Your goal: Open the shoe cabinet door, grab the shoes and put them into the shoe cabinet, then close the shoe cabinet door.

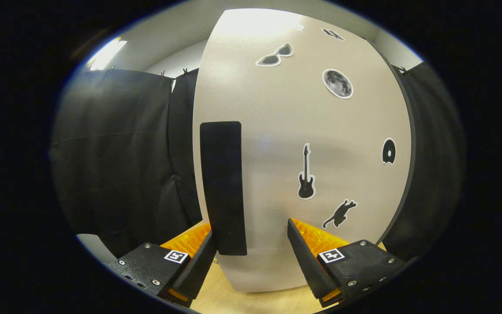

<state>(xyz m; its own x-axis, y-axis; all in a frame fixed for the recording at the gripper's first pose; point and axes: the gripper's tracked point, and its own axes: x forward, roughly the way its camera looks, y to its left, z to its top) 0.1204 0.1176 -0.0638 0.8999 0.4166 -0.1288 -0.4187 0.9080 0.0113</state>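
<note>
Jaws point(250, 257) spread wide, holding nothing; the two fingers point(198, 261) sit apart over a light wood desk point(251, 301). Between them, toward 12 o'clock, stands the shoe cabinet door point(277, 131), pale grey, shut as far as visible. Its black vertical handle point(222, 187) hangs just ahead of the left finger, lower end close to that fingertip; touching or not, can't tell. Stickers on the door: guitar point(306, 174) and cat point(340, 213) at 1 o'clock from the jaws, moon point(337, 83) and sunglasses point(276, 55) higher up, disc point(388, 151) toward 2 o'clock. Black cloth wall point(116, 165) at 9-10 o'clock
</note>
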